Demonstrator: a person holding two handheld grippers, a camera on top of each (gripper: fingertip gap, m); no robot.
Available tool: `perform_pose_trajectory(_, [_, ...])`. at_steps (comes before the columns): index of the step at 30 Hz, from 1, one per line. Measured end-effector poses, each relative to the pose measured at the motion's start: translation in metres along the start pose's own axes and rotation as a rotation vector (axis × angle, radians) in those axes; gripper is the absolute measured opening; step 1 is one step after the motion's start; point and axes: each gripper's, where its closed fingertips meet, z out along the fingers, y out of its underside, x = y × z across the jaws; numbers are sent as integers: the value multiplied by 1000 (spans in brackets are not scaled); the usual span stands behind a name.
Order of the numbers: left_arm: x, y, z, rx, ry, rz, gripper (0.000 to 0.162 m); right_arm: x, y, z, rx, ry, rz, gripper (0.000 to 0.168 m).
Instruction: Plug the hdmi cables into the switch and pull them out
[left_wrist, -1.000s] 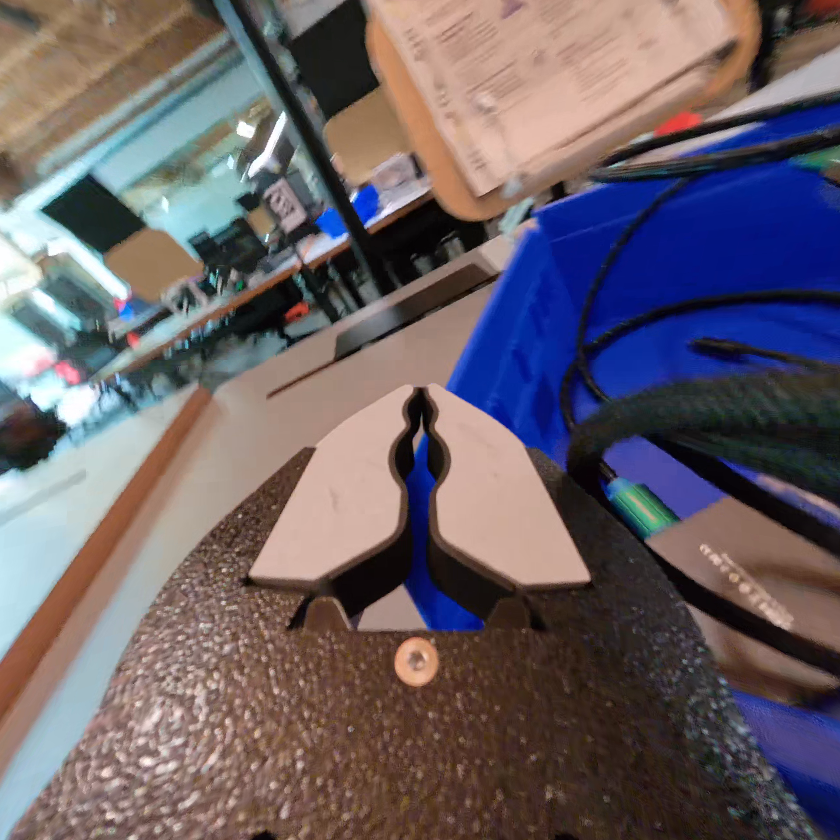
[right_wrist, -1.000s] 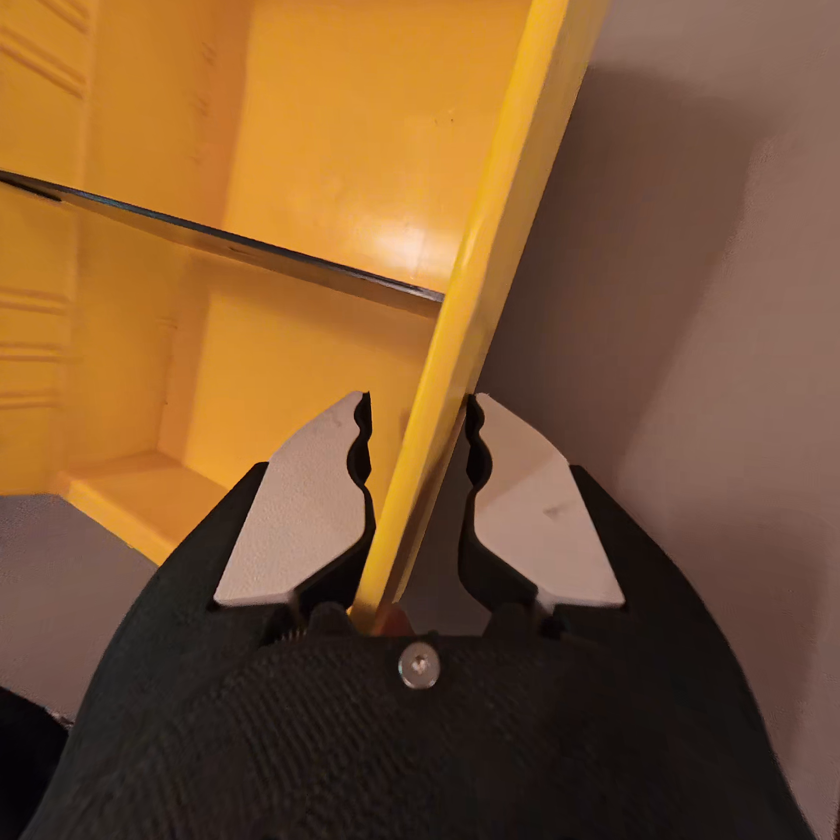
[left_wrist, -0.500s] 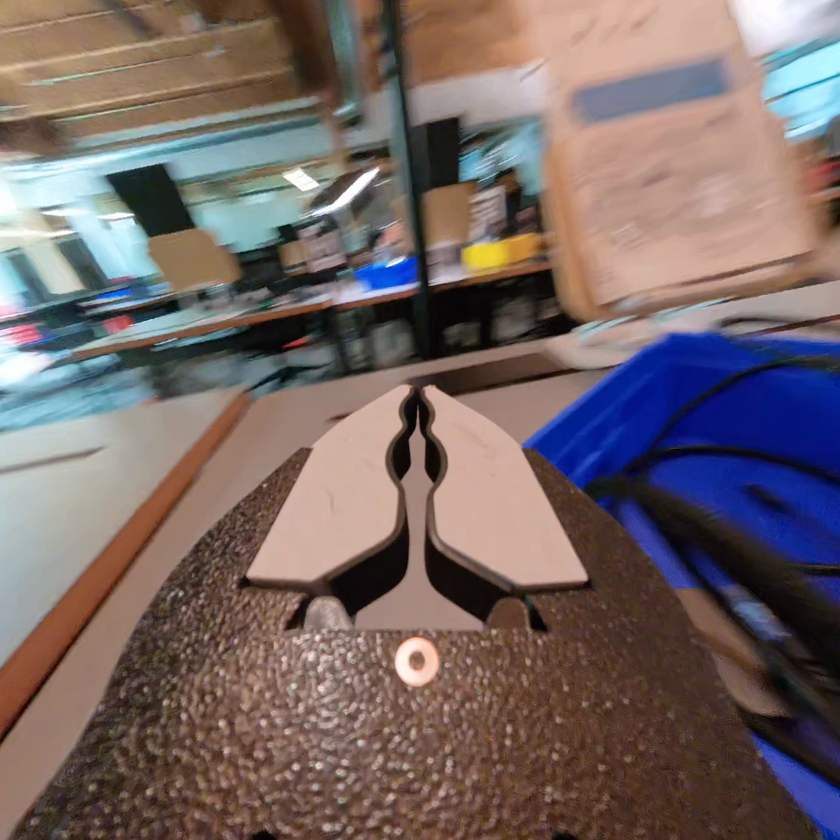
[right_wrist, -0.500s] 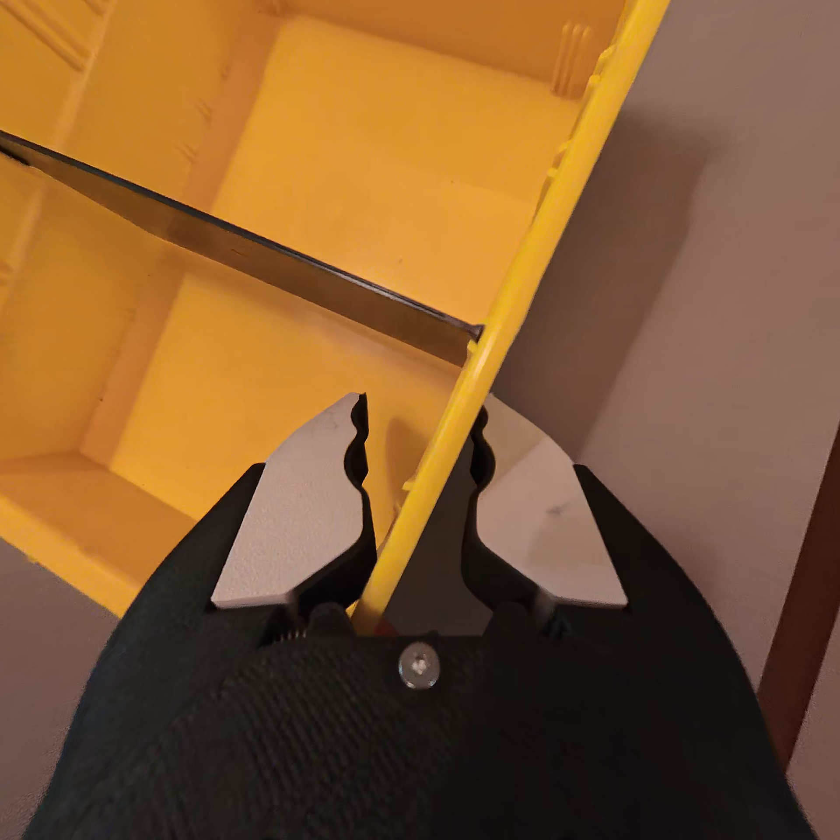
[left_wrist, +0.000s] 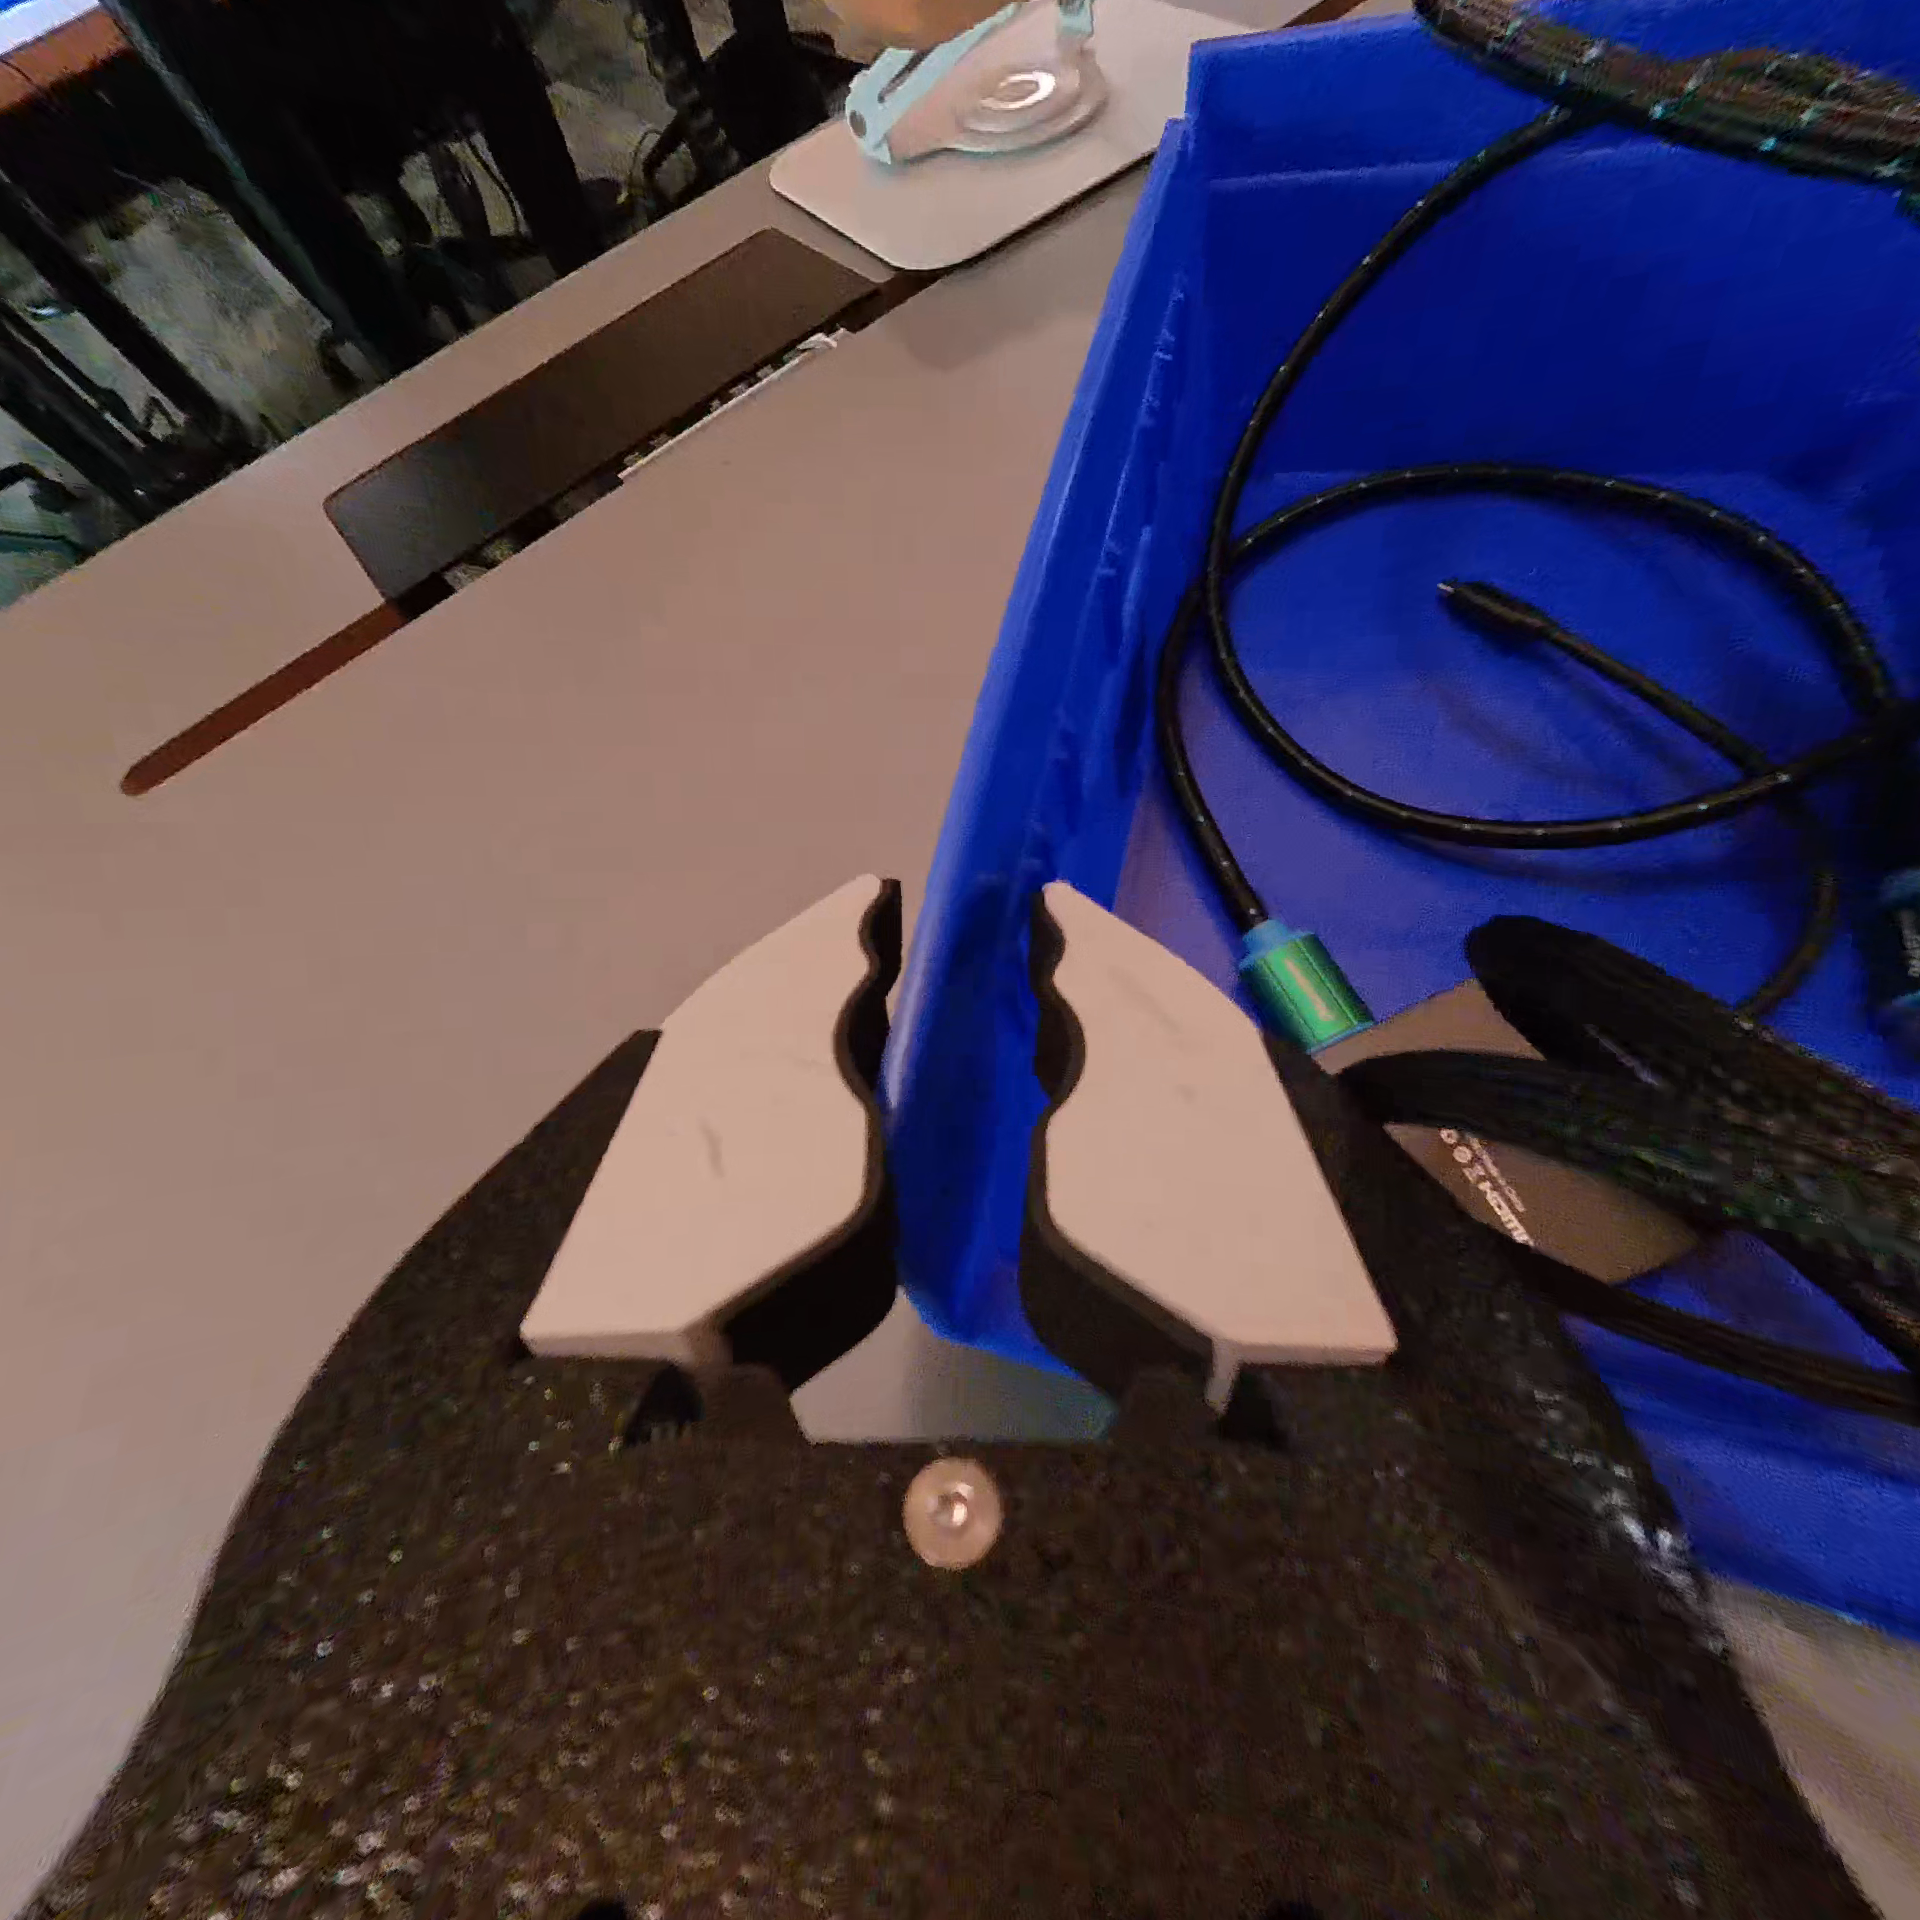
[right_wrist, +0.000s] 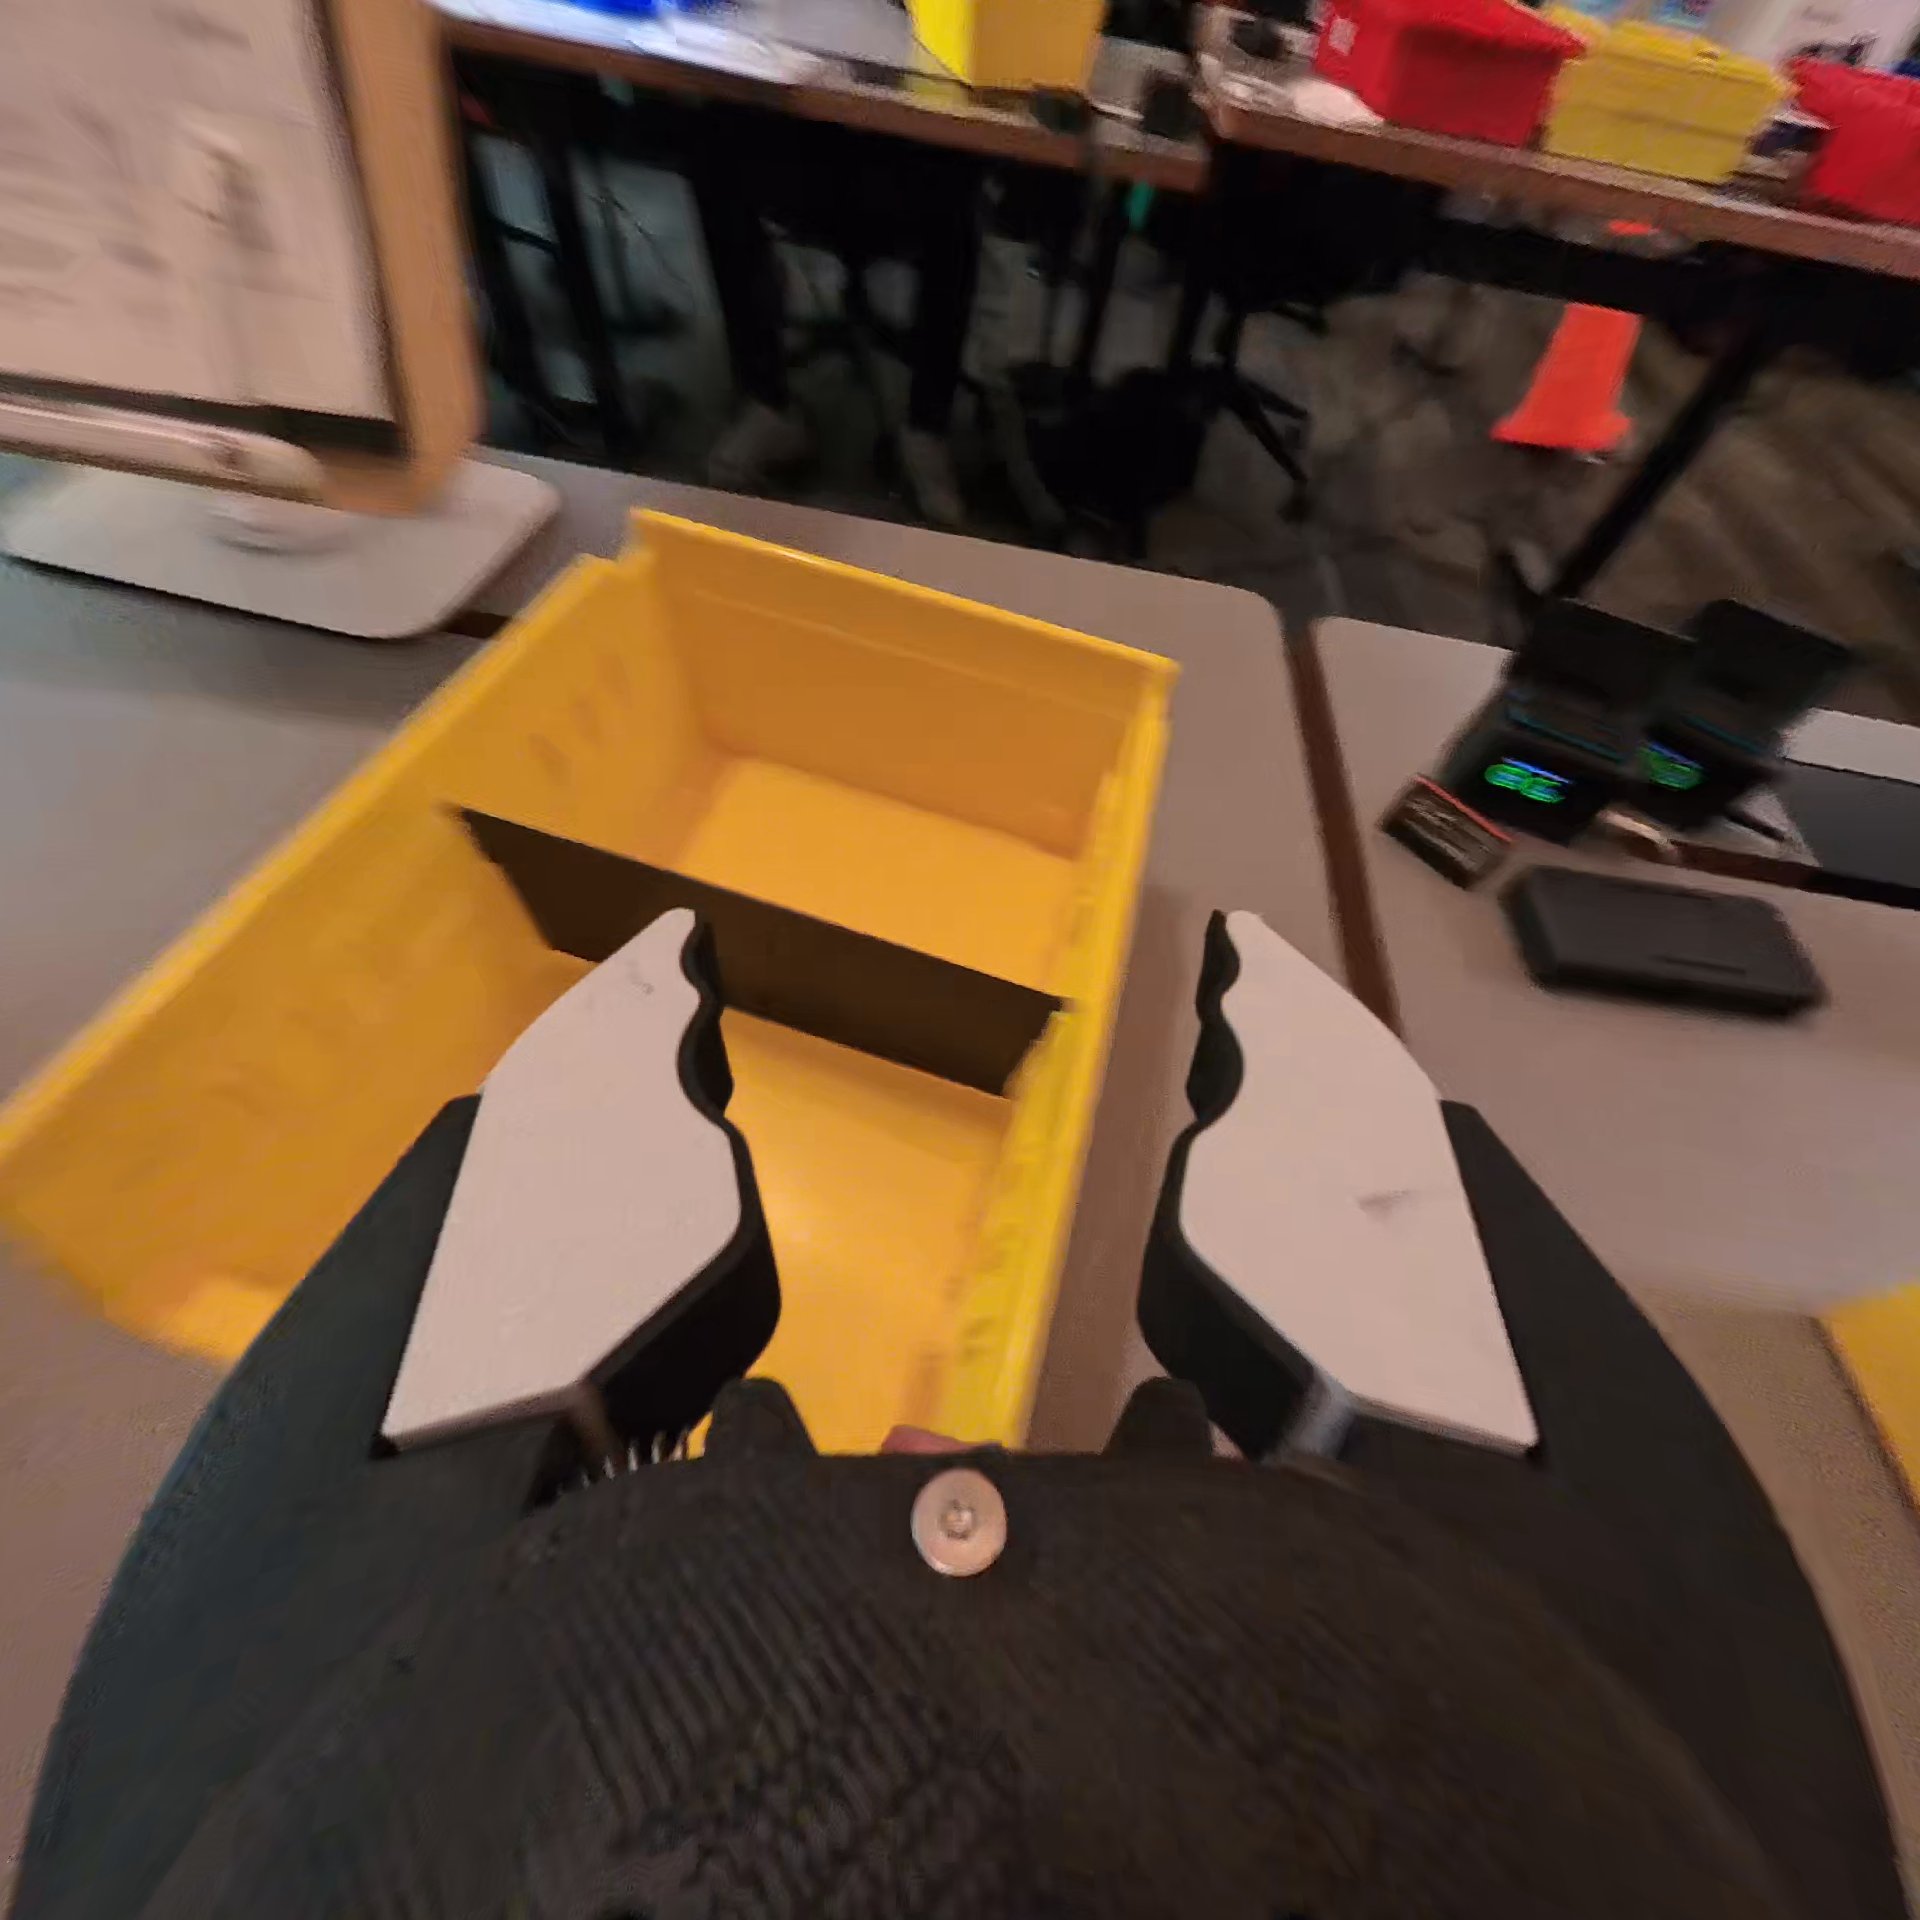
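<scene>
Change: right gripper, straddling the yellow bin's side wall half a second ago, now sits back above it with jaws spread wide; left gripper, pressed together then, now has its jaws parted on either side of the blue bin's wall, contact unclear.
Writing: white print runs along the switch; a blurred printed sheet stands on a stand behind the yellow bin.
Surface: grey table with a dark cable slot; a second table abuts on the right.
Room: workshop benches carrying red and yellow boxes, an orange cone on the floor.
Switch: flat dark-grey box inside the blue bin, near corner.
Cables: black braided HDMI cable coiled in the blue bin, its green-blue plug touching the switch; thicker braided leads lie across it.
Yellow bin: black divider splits it in two compartments.
</scene>
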Motion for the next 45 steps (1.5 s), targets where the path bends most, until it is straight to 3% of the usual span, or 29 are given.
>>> perform_pose_trajectory(4, [-16, 2, -1, -19, -79, -119, 21, -65, -14, -19, 100, -122, -3, 83])
perform_pose_trajectory(8, [-50, 16, -16, -33, -316, -219, 18, -137, -12, -23, 177, -245, -69, 80])
perform_pose_trajectory(12, [-64, 19, -23, 87, -330, -371, 4, -211, -5, -15, 211, -424, -76, 78])
perform_pose_trajectory(14, [-77, 24, -27, 28, -426, -322, 4, -246, -1, -10, 220, -512, -65, 78])
perform_pose_trajectory(15, [-82, 26, -28, 0, -447, -294, 4, -259, -1, -9, 252, -529, -77, 89])
perform_pose_trajectory(18, [-92, 26, -25, 8, -424, -338, 4, -285, 2, -16, 297, -547, -170, 65])
perform_pose_trajectory(20, [-101, 28, -25, -11, -441, -348, 5, -288, -5, -28, 371, -494, -223, 72])
perform_pose_trajectory(23, [-110, 31, -25, -79, -460, -373, 9, -290, -10, -39, 445, -488, -284, 80])
perform_pose_trajectory(27, [-133, 16, -69, -113, -714, -457, 61, -300, -12, -48, 510, -592, -234, 95])
perform_pose_trajectory(28, [-137, 4, -85, -84, -805, -454, 53, -305, -13, -51, 524, -627, -223, 95])
perform_pose_trajectory(31, [-139, -47, -136, -48, -1078, -229, 51, -312, -9, -48, 545, -654, -206, 94])
perform_pose_trajectory(32, [-130, -69, -133, -9, -1051, -178, 52, -313, -7, -45, 532, -649, -212, 94])
perform_pose_trajectory(34, [-92, -100, -94, 21, -786, -145, 52, -317, -4, -44, 514, -653, -235, 95])
perform_pose_trajectory(37, [-24, -104, -30, -122, -348, -262, 62, -321, -4, -45, 529, -647, -252, 95])
perform_pose_trajectory(39, [7, -105, 0, -154, -181, -337, 63, -322, -3, -46, 531, -653, -261, 95])
perform_pose_trajectory(45, [19, -85, 44, -298, -164, -396, 62, -317, 0, -43, 531, -655, -222, 92])
